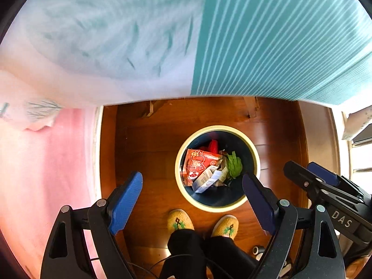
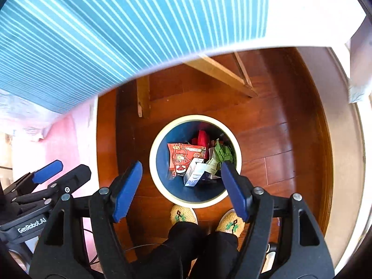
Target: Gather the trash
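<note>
A round bin with a cream rim [image 1: 186, 144] [image 2: 160, 130] and dark blue inside stands on the wooden floor. It holds trash: a red-orange packet [image 1: 200, 162] [image 2: 183, 155], a white and blue carton [image 1: 205, 180] [image 2: 194, 174], crumpled green paper [image 1: 234, 164] [image 2: 223, 153] and something red [image 1: 212, 146] [image 2: 202, 138]. My left gripper [image 1: 193, 200] is open and empty, held above the bin's near rim. My right gripper [image 2: 181, 190] is open and empty, also above the bin. Each gripper shows at the edge of the other's view.
A table with a teal striped cloth [image 1: 279, 34] [image 2: 116, 23] overhangs the far side, its wooden legs [image 2: 141, 97] behind the bin. The person's feet in yellow knitted slippers [image 1: 180, 219] [image 2: 183, 214] stand just before the bin. A pink surface [image 1: 46, 162] lies at the left.
</note>
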A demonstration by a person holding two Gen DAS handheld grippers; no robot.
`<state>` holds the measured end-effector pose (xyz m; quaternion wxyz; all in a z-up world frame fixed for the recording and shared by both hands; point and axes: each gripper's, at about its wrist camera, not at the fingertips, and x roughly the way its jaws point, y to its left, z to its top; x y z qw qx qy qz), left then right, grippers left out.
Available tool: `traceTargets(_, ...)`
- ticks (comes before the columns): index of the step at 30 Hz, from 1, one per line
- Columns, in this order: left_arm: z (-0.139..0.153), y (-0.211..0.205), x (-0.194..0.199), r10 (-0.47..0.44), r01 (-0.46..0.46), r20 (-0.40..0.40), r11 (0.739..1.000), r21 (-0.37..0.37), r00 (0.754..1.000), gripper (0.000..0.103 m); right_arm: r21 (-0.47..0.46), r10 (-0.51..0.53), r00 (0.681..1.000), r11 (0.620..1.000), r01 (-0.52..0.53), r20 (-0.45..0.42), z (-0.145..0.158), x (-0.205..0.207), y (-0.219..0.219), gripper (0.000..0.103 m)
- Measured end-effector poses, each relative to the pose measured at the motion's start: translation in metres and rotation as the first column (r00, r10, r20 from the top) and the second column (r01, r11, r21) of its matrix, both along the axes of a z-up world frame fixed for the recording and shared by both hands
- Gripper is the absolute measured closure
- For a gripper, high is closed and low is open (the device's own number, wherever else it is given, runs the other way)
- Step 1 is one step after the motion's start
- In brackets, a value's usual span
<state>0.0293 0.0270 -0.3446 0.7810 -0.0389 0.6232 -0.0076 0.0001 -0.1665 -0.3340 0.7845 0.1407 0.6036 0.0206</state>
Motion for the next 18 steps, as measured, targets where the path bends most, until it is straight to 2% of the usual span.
traceTargets(9,0.116,-0.001,-0.002,0.031,-0.03,0.075,1.0,-0.006,0.997,0.014,0.002,0.006,0.998,1.0,-0.006,0.063,0.115,-0.003,-0.005,0.035)
traceTargets(18,0.232,-0.014,0.002,0.026,-0.026,0.183,1.0,0.0,0.983,0.014,-0.049,0.04,0.989,0.998,-0.033,0.142,0.233,0.006,-0.005,0.035)
